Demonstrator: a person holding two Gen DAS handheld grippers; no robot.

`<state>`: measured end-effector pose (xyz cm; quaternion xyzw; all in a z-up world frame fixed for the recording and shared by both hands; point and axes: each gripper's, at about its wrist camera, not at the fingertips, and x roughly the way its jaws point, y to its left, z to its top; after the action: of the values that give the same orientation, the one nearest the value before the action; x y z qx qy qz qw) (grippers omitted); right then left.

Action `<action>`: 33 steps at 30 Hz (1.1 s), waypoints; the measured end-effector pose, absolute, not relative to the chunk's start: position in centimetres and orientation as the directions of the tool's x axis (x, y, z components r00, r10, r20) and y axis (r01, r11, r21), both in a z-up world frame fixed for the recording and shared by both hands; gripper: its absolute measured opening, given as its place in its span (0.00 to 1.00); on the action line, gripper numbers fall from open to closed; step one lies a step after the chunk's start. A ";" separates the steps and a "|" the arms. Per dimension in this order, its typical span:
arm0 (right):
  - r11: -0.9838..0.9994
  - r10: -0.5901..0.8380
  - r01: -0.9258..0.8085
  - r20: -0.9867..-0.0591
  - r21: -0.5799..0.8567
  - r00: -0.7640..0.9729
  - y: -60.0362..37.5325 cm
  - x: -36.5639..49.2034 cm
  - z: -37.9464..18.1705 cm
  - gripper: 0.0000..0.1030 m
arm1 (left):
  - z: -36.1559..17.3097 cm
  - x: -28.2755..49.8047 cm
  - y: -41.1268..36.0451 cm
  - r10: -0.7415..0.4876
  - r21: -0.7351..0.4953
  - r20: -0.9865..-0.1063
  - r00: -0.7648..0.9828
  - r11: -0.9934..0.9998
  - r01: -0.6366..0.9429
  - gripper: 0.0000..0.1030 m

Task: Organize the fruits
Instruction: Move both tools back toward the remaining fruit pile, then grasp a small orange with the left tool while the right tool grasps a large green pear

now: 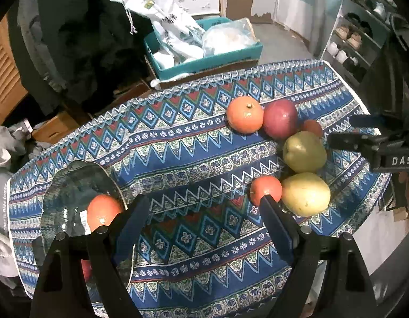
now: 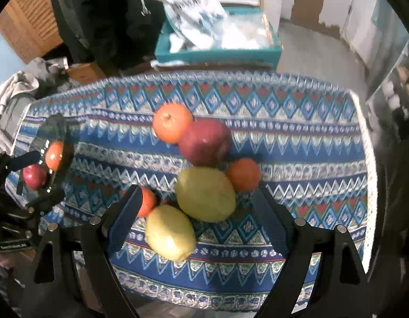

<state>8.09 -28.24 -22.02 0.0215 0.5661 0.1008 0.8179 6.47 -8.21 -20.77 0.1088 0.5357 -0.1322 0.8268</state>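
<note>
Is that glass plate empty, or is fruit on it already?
Not empty. The glass plate already holds two fruits: an orange one and a dark red one. Six more remain on the tablecloth.

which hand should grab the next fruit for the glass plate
Right. The right tool is open right over the fruit pile, straddling the near pear. The left tool is open beside the glass plate.

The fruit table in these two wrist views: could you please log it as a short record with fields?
surface: patterned tablecloth
glass plate: holds an orange fruit and a red one
loose pile: large orange, dark red apple, two yellow-green pears, two small orange fruits
left gripper: open, empty
right gripper: open, empty, above the pile
</note>
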 end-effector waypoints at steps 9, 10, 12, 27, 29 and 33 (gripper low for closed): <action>0.977 0.191 -0.140 -0.948 0.159 0.256 -28.4 9.0 -26.4 0.83 | -23.1 7.8 -9.2 -0.091 0.039 -0.930 0.355 0.939 0.341 0.84; 0.976 0.196 -0.141 -0.949 0.165 0.247 -28.4 9.1 -26.8 0.83 | -23.3 8.0 -9.3 -0.090 0.039 -0.932 0.352 0.939 0.342 0.84; 0.975 0.197 -0.149 -0.952 0.165 0.235 -28.1 9.2 -27.4 0.83 | -23.8 8.3 -9.4 -0.091 0.035 -0.933 0.347 0.939 0.341 0.84; 0.976 0.175 -0.159 -0.970 0.148 0.168 -26.6 10.9 -31.1 0.83 | -26.3 9.9 -9.7 -0.103 -0.009 -0.954 0.282 0.949 0.315 0.84; 0.976 0.168 -0.163 -0.973 0.141 0.160 -26.2 11.3 -31.6 0.82 | -26.5 9.9 -9.7 -0.104 -0.012 -0.955 0.277 0.949 0.314 0.84; 0.975 0.177 -0.165 -0.971 0.150 0.163 -25.9 12.0 -32.4 0.79 | -26.9 10.1 -9.8 -0.113 -0.027 -0.958 0.262 0.950 0.312 0.84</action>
<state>11.98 -25.88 -32.39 0.0045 0.6370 0.1119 0.7627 10.11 -9.80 -26.93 0.0840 0.5923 -0.1347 0.7899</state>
